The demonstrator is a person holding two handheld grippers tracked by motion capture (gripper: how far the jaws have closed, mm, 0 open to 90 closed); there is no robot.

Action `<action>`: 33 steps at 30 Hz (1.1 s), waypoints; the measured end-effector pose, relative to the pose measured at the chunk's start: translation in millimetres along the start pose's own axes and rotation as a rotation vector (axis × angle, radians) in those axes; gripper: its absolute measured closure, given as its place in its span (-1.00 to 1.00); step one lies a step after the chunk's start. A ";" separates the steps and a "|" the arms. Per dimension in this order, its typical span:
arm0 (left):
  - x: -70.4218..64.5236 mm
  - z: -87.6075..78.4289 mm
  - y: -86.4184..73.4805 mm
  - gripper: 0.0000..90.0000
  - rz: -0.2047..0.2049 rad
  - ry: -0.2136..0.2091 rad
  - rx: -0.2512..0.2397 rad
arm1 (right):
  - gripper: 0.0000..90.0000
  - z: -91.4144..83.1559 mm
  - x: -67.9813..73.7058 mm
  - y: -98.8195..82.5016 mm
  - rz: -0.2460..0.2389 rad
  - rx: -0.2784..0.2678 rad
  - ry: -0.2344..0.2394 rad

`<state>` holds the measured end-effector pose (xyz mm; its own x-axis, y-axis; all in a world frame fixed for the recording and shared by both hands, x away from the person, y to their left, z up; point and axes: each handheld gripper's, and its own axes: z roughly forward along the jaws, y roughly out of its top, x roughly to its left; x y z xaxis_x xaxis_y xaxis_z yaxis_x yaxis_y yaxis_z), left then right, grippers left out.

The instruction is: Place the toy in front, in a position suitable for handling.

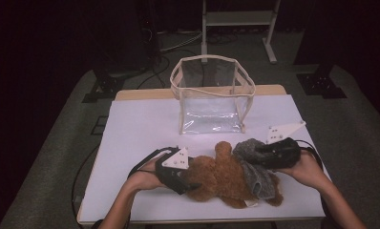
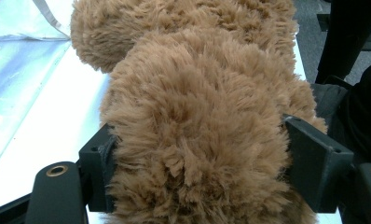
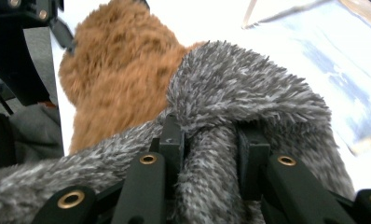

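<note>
**Midway: bear gripped, grey garment only partly on**

Evidently the work was a two-handed dressing of a plush toy, and it stood roughly half done. At the left, the left gripper lay low on the white table, its jaws pressed into the fur on both sides of one rounded end of the brown teddy bear; in the left gripper view the fur bulged between the two black jaws, so the hold looked firm. The bear lay flat near the table's near edge, between the two hands.

Over its right part sat the grey fuzzy garment, bunched and draped across the body rather than pulled smooth. The right gripper came in from the right, its jaws nearly closed and pinching a fold of that grey fabric, as the right gripper view showed plainly.

Farther off, mid-table, stood the clear bag with cream trim, upright and open at the top, with nothing visible inside. By my judgement, tugging the garment fully into place remained, and possibly bagging the bear afterwards.
</note>
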<state>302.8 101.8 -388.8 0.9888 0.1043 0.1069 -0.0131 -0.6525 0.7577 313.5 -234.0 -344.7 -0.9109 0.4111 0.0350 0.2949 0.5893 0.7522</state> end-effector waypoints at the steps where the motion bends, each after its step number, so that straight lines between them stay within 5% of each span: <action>1: -0.4 -0.1 0.0 -0.48 0.002 0.001 0.000 | 0.52 5.1 -2.2 3.9 -0.002 -0.004 0.008; 8: -1.1 -2.2 -2.6 -0.49 0.014 -0.007 -0.008 | 0.52 35.9 4.1 20.5 -0.039 0.005 0.059; 14: 3.5 -4.7 -2.9 -0.69 -0.017 -0.003 -0.031 | 0.52 19.1 1.2 1.8 0.009 -0.013 0.041; 17: 6.8 -5.6 -2.9 -0.81 -0.059 0.000 -0.032 | 0.53 11.6 6.1 -20.3 0.062 -0.065 0.043; 22: 10.0 0.8 -1.8 -0.93 -0.123 -0.037 -0.061 | 0.53 0.9 17.3 -37.1 0.075 -0.122 0.029; 28: 14.7 12.0 3.4 -0.96 -0.139 -0.121 -0.096 | 0.53 -8.5 26.5 -46.8 0.080 -0.136 0.024; 33: 15.1 21.6 9.8 -1.00 -0.123 -0.138 -0.084 | 0.53 -11.0 29.5 -51.1 0.079 -0.143 0.026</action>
<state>320.8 80.8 -393.7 0.9946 0.0715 -0.0748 0.1024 -0.5753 0.8115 268.4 -259.7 -374.9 -0.8943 0.4331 0.1128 0.3231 0.4503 0.8324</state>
